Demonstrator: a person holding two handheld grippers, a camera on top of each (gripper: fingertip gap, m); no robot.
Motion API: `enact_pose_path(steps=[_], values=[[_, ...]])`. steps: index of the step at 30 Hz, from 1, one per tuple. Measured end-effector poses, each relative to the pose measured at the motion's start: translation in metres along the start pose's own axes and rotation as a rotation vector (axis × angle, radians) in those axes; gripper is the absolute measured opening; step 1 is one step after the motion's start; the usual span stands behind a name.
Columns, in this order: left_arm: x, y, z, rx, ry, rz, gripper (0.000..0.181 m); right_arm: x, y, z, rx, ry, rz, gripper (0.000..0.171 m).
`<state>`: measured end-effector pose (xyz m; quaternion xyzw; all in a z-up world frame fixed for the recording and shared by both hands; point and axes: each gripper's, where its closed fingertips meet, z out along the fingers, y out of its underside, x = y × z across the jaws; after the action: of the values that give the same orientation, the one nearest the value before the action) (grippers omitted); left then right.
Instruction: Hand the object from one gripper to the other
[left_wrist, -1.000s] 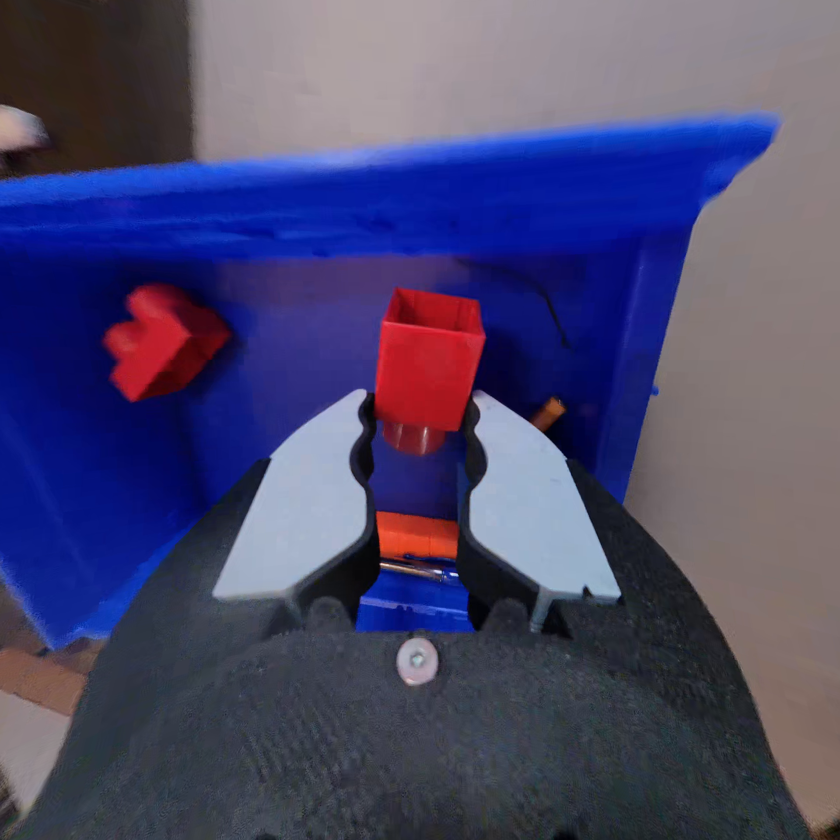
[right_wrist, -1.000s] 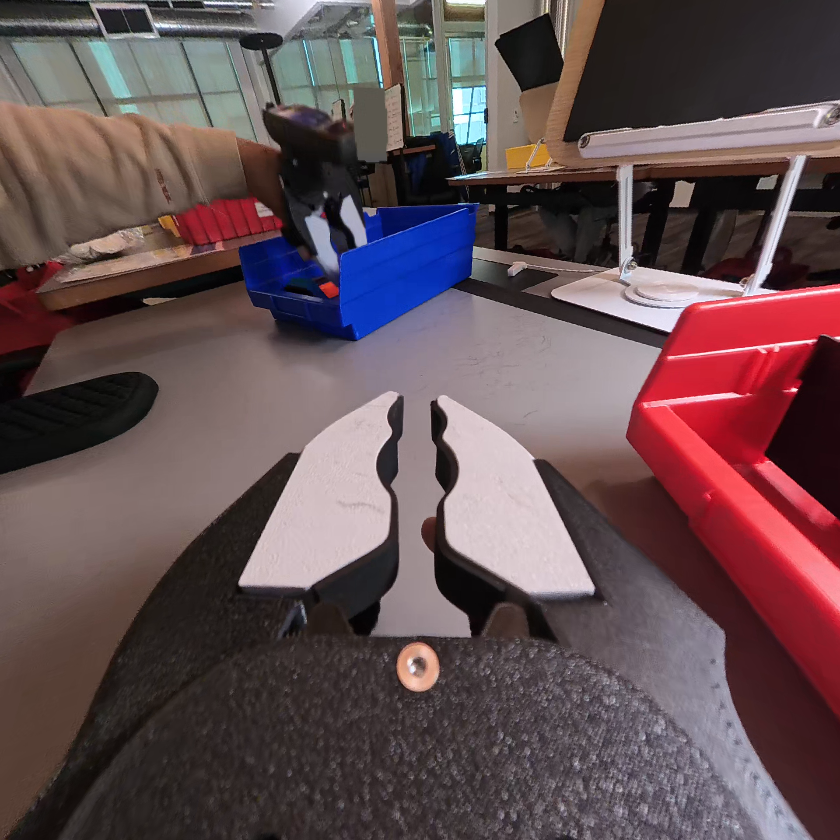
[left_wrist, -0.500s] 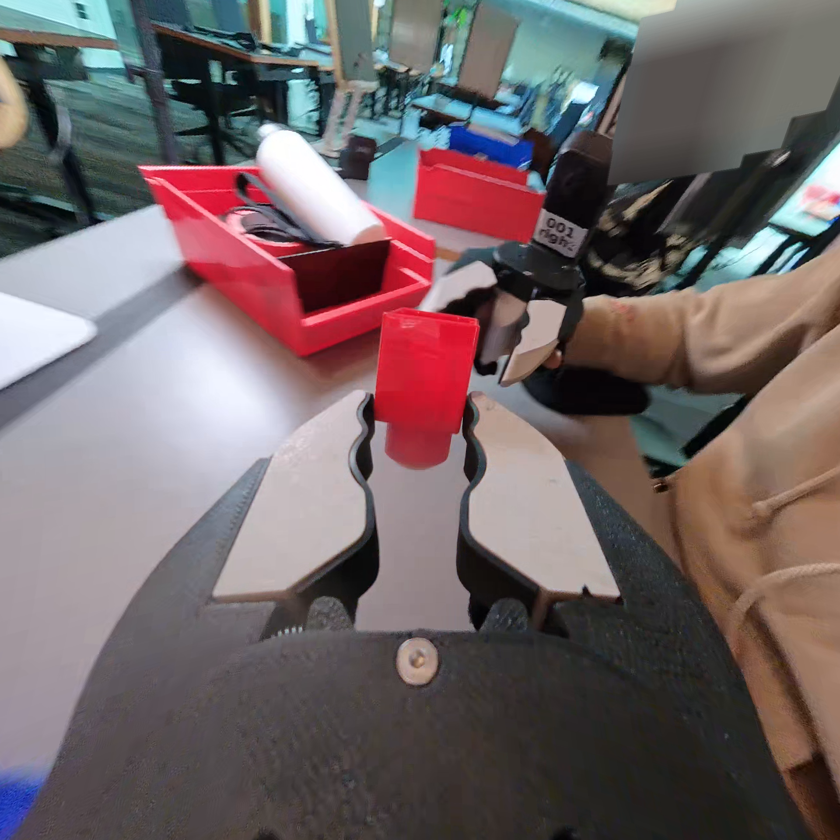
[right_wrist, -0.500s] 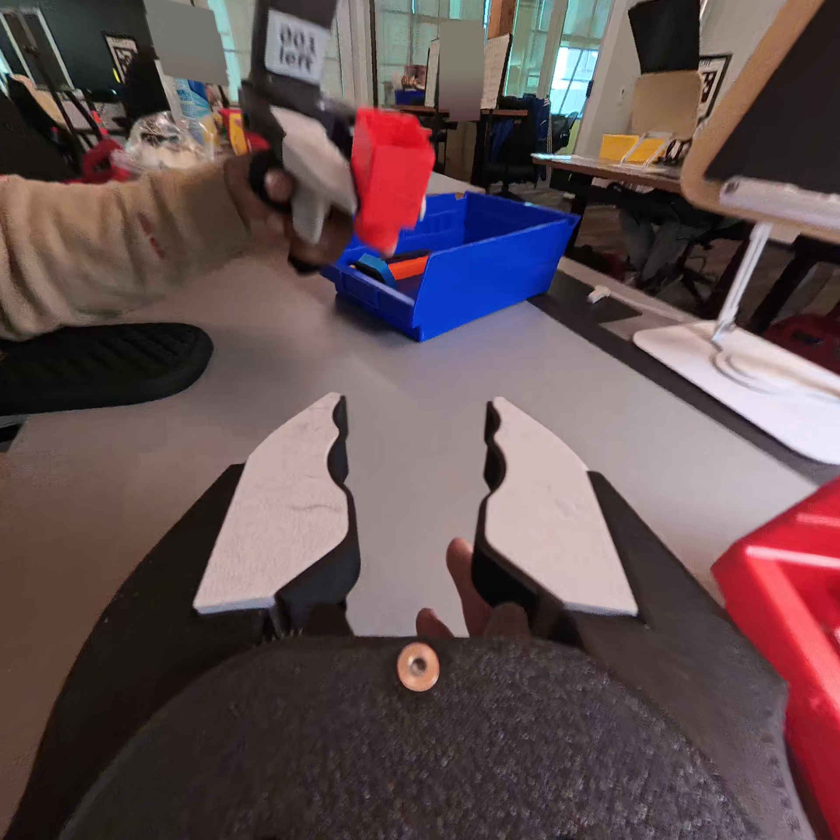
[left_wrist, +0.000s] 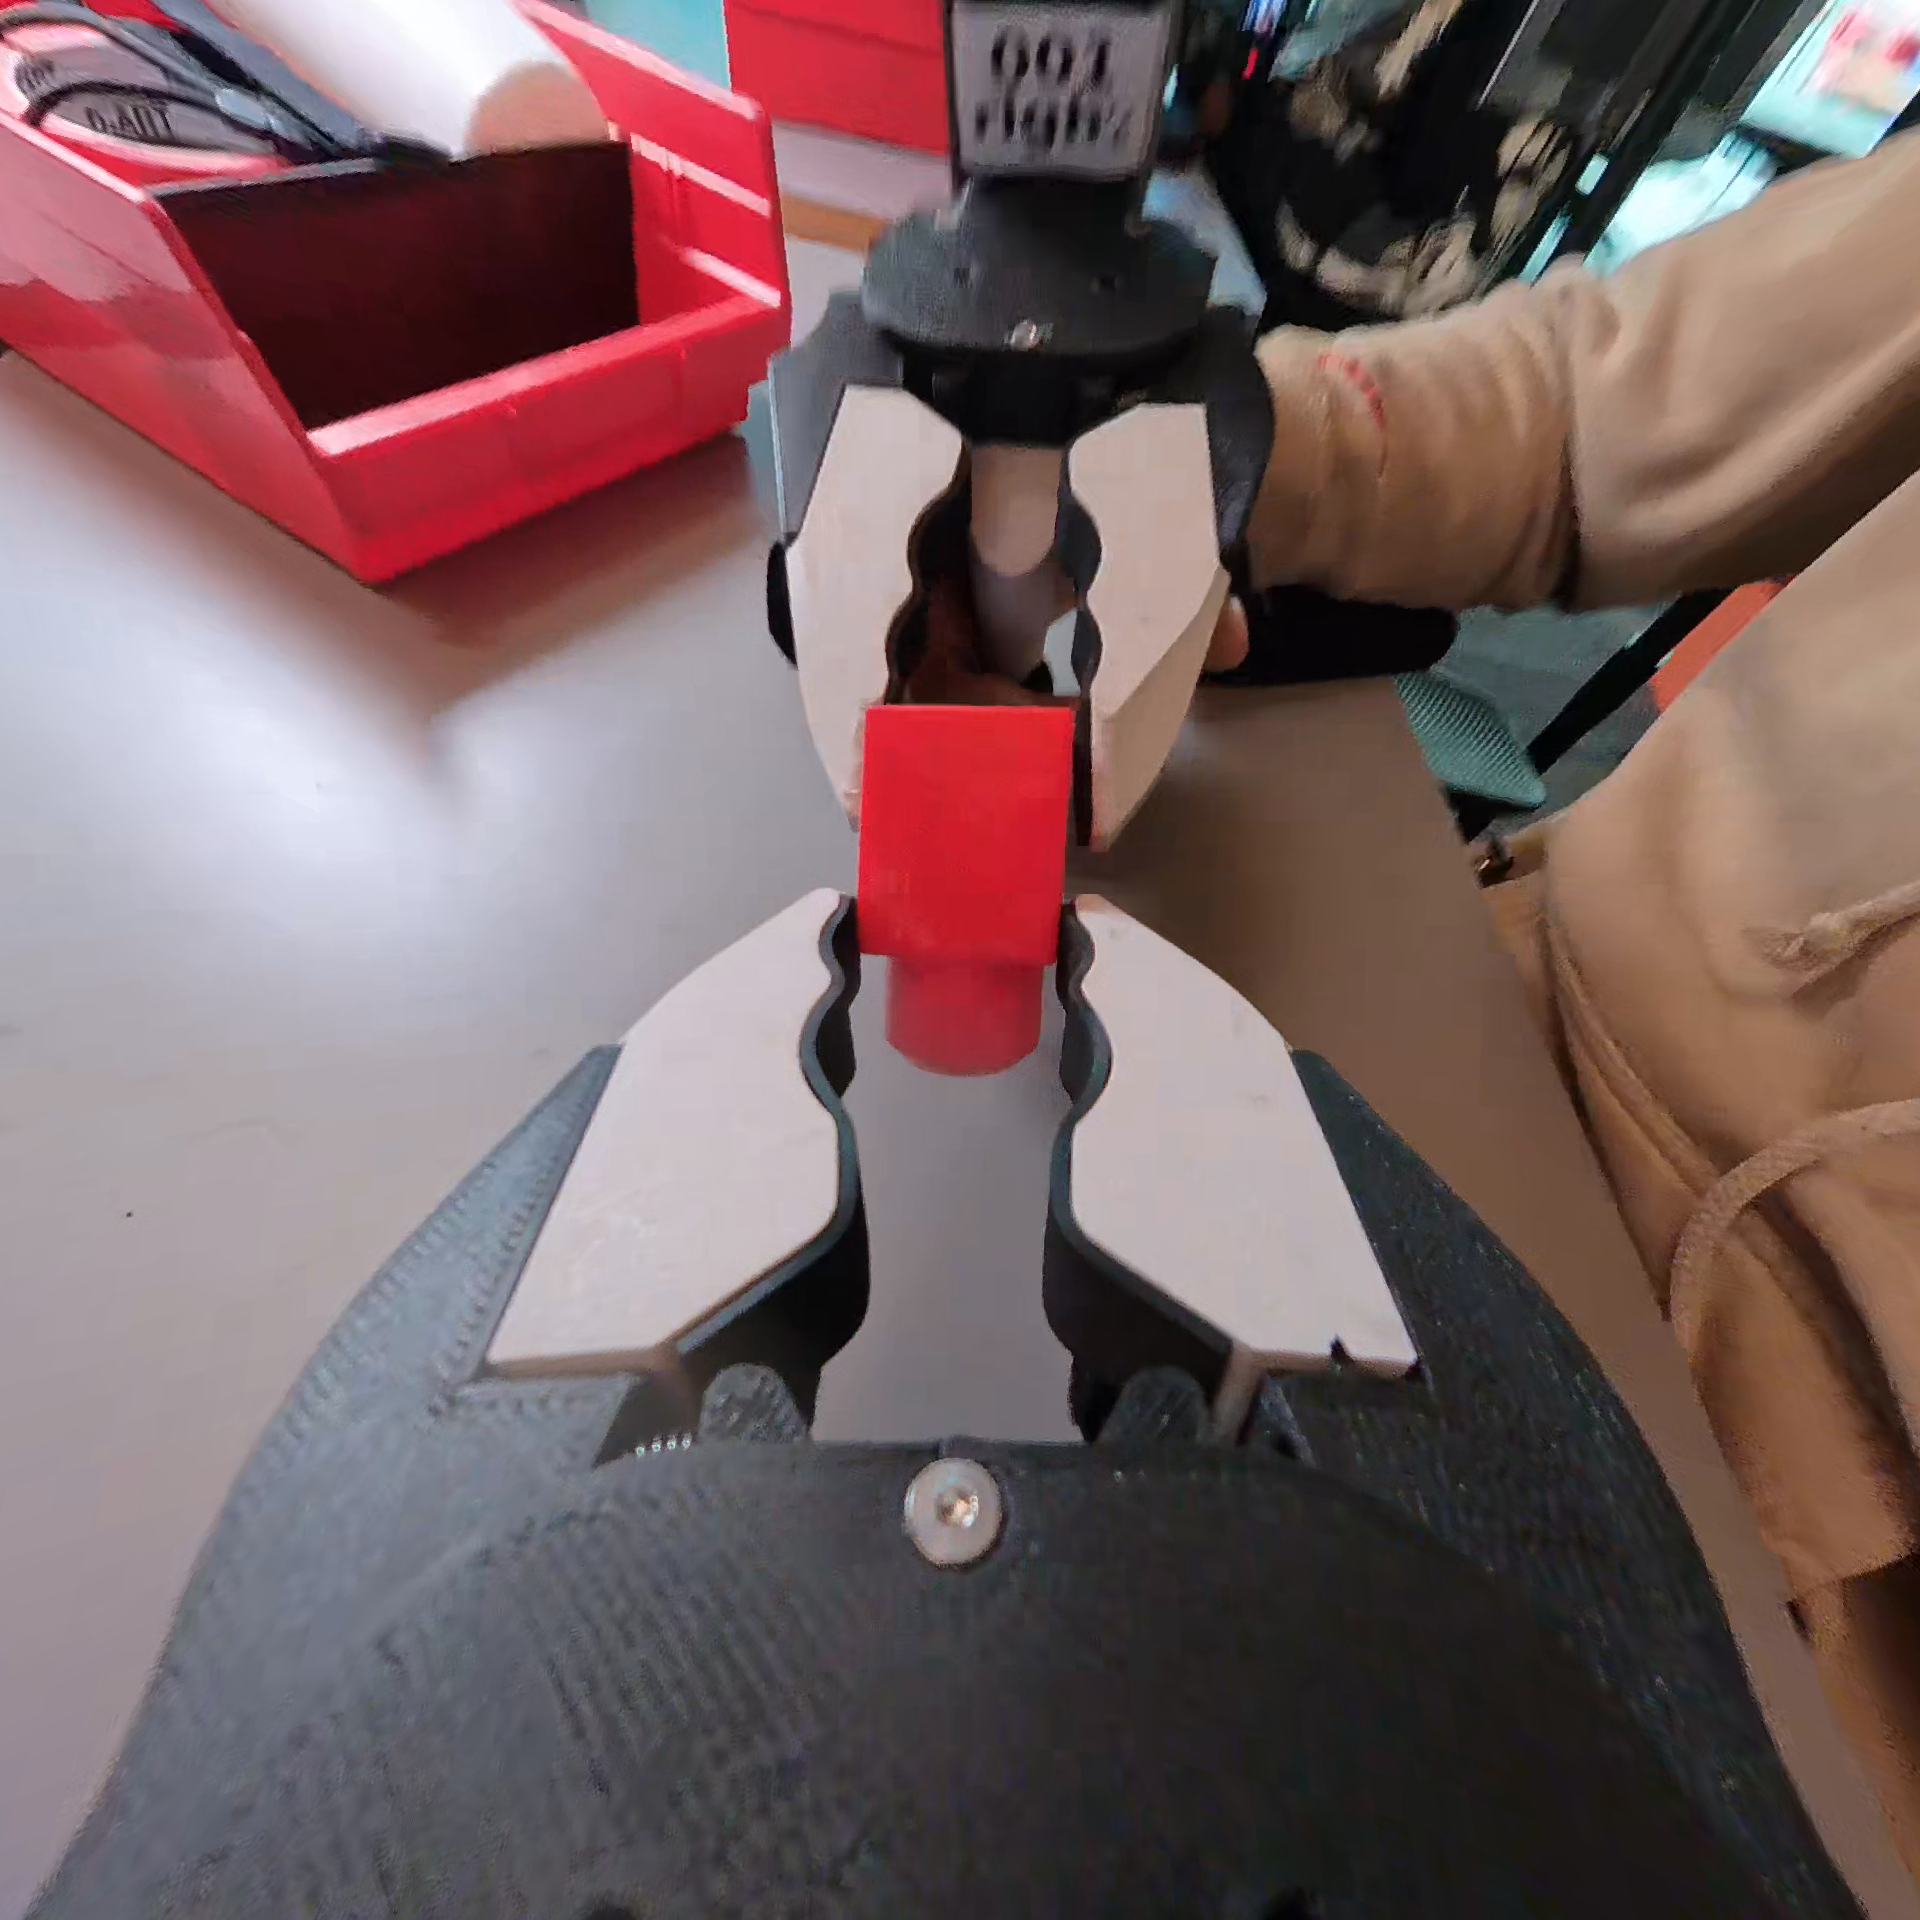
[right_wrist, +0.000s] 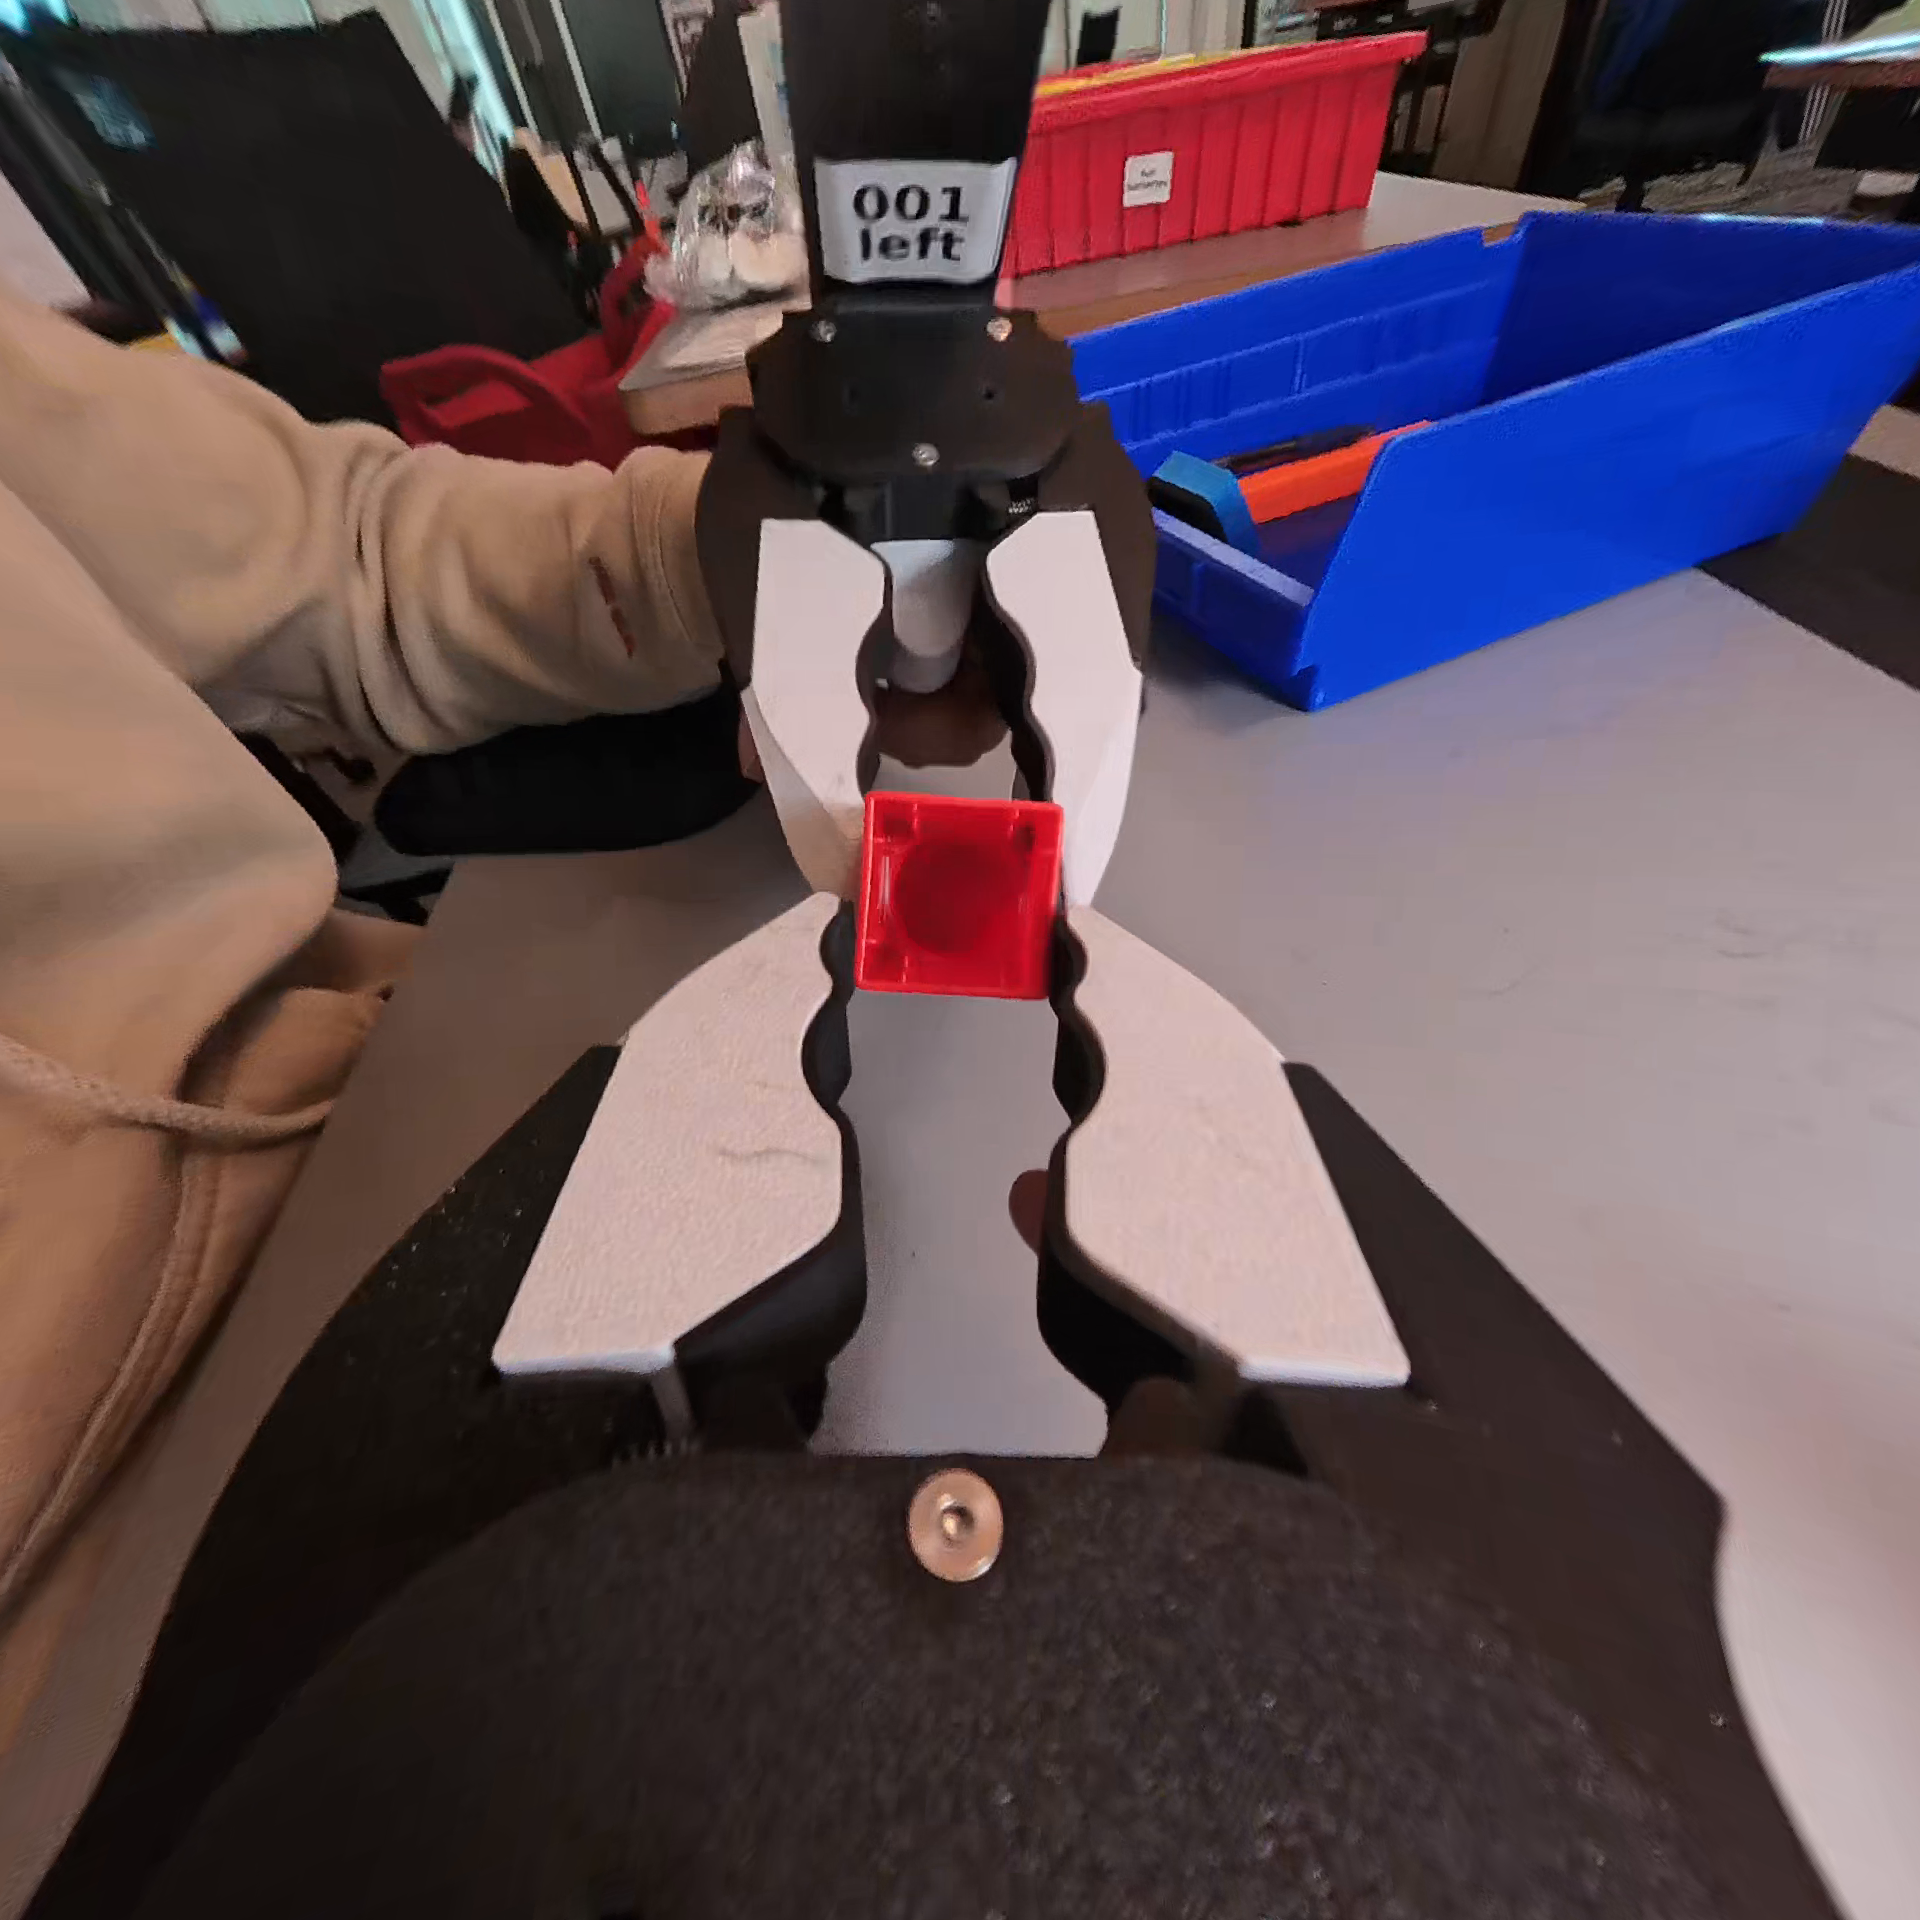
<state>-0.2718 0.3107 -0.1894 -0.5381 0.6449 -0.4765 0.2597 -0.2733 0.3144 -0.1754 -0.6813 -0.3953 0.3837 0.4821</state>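
Above the grey worktop (right_wrist: 1558, 935), the red block (left_wrist: 961, 842) is pinched by the left gripper (left_wrist: 958, 930); the right gripper (right_wrist: 951, 935) jaws flank its open end, seemingly touching, though clamping cannot be confirmed.

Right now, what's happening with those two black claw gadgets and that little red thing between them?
A person in a tan hoodie holds a hand-held gripper in each hand, above a grey table, passing a small red block from one to the other. The left hand-held gripper is clamped on the block's near end. The right hand-held gripper faces it, fingers on either side of the block's hollow end; whether it is gripping yet is unclear. A blue bin and a red bin sit on the table.
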Motion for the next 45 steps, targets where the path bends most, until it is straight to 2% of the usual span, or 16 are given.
enact_pose_path(steps=[5,8,11,15,18,21,23,26,29,33,35,36,38,40,43,45], values=[[0.003,-0.018,-0.01,0.172,0.062,-0.039,0.037,0.005,-0.023,-0.014,0.25,-0.121,0.273,0.035],[0.001,-0.025,-0.014,0.222,0.023,-0.008,0.033,0.012,-0.036,-0.028,0.401,-0.214,0.462,0.035],[-0.001,-0.028,-0.014,0.232,-0.022,0.002,0.033,0.022,-0.046,-0.039,0.521,-0.242,0.565,0.035],[-0.011,-0.041,-0.014,0.304,-0.162,0.018,0.039,0.025,-0.047,-0.041,0.557,-0.245,0.598,0.035],[-0.014,-0.042,-0.009,0.282,-0.267,0.109,0.04,0.03,-0.047,-0.04,0.597,-0.232,0.644,0.035],[-0.024,-0.041,-0.009,0.264,-0.407,0.202,0.029,0.036,-0.04,-0.035,0.583,-0.203,0.71,0.035],[-0.03,-0.038,-0.01,0.238,-0.465,0.247,0.029,0.039,-0.033,-0.03,0.551,-0.183,0.743,0.035],[-0.032,-0.034,-0.011,0.24,-0.41,0.185,0.029,0.04,-0.029,-0.027,0.507,-0.167,0.743,0.035],[-0.028,-0.032,-0.01,0.274,-0.253,0.015,0.029,0.036,-0.023,-0.025,0.401,-0.137,0.635,0.038],[-0.026,-0.022,-0.01,0.293,0.013,-0.321,0.028,0.035,-0.009,-0.027,0.172,0.058,0.181,0.066],[-0.021,-0.016,-0.006,0.273,0.121,-0.432,0.028,0.028,0.001,-0.023,0.062,0.112,-0.043,0.073],[-0.014,-0.014,-0.004,0.258,0.182,-0.465,0.028,0.024,0.004,-0.02,0.039,0.114,-0.092,0.073],[-0.001,-0.013,0.002,0.231,0.267,-0.49,0.028,0.017,0.006,-0.012,0.044,0.104,-0.091,0.066],[0.004,-0.013,0.005,0.224,0.278,-0.477,0.028,0.005,0.009,-0.008,0.043,0.042,-0.1,0.04],[0.005,-0.03,-0.004,0.317,0.246,-0.401,0.03,0.002,-0.012,-0.016,0.156,-0.011,0.025,0.038],[-0.001,-0.036,-0.01,0.344,0.113,-0.259,0.038,0.007,-0.02,-0.022,0.21,-0.054,0.195,0.038]])
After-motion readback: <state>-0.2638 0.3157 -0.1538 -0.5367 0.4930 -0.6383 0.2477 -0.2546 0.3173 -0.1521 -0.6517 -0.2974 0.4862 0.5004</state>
